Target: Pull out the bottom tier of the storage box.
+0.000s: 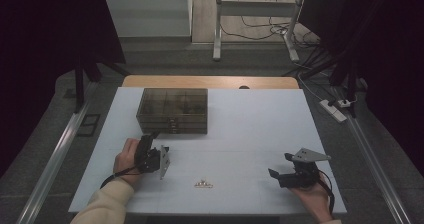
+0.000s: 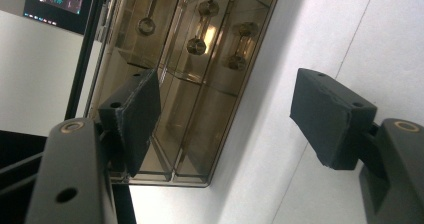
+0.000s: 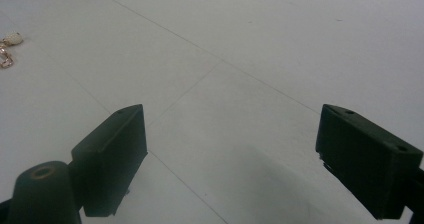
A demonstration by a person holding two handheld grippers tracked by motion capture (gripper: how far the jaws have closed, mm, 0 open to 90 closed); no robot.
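We hold the left tool point(image 1: 150, 146), rolled on its side, just in front of the smoky drawer box point(image 1: 172, 109) at the desk's point(image 1: 260, 114) far left, jaws wide with nothing between them, and to open a drawer well we should centre one small handle point(image 2: 200, 29) between the pads before closing. The right tool point(image 1: 286, 170) rests open and empty at the near right. Its view catches the gold trinket point(image 3: 7, 49) close up, while the left gripper view reveals the handles.
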